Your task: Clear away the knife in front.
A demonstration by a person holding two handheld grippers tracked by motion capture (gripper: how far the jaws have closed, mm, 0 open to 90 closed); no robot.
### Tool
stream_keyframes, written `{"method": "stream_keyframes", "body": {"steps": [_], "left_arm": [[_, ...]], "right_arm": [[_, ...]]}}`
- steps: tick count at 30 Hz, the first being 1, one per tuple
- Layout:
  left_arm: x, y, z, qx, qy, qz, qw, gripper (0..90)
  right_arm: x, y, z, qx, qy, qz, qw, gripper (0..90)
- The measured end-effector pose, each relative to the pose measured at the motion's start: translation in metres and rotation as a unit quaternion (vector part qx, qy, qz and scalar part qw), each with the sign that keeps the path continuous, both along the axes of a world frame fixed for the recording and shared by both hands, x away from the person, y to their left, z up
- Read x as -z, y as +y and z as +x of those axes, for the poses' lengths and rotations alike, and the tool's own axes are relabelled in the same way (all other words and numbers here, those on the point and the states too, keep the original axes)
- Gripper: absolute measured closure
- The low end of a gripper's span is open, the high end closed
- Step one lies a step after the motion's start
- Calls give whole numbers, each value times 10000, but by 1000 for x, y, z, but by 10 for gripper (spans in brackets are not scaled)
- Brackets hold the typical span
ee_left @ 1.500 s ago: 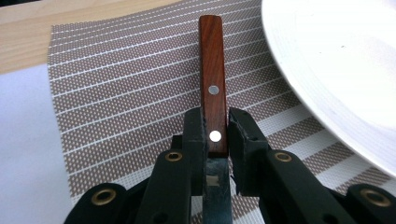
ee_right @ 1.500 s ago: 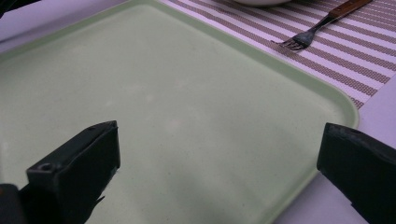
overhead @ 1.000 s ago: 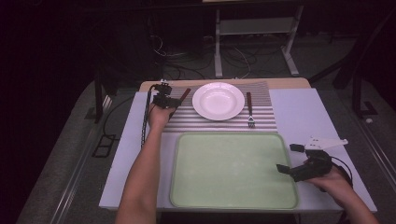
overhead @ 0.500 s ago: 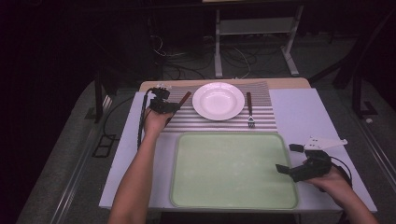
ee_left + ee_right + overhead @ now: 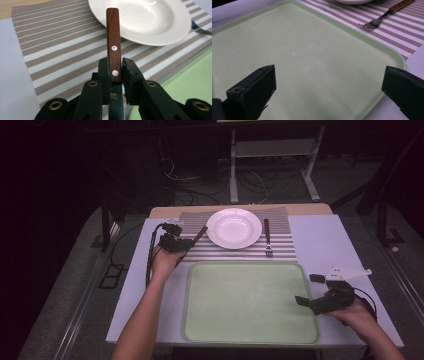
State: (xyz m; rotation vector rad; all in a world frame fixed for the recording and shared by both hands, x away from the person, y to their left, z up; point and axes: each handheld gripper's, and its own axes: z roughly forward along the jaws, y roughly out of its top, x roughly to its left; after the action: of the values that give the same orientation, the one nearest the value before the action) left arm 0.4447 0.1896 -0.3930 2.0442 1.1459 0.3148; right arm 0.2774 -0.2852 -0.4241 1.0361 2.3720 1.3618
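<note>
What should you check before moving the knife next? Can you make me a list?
1. Left gripper shut on the knife handle: ok.
2. Grip is near the blade end of the handle, knife straight between the jaws: ok.
3. Handle tip reaches over the plate rim; whether it touches: cannot tell.
4. Tray bare, with room to set things down: ok.
5. Right gripper open at the tray's right edge, away from the knife: ok.
6. Fork lies on the striped mat right of the plate, out of the way: ok.
</note>
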Motion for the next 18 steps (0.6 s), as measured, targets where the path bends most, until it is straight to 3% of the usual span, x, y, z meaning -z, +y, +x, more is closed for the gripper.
{"method": "stream_keyframes", "body": {"steps": [18], "left_arm": [[-3, -16, -43, 424, -124, -371, 9983, 772]], "right_arm": [[0, 0, -1, 1, -7, 23, 10000, 0]]}}
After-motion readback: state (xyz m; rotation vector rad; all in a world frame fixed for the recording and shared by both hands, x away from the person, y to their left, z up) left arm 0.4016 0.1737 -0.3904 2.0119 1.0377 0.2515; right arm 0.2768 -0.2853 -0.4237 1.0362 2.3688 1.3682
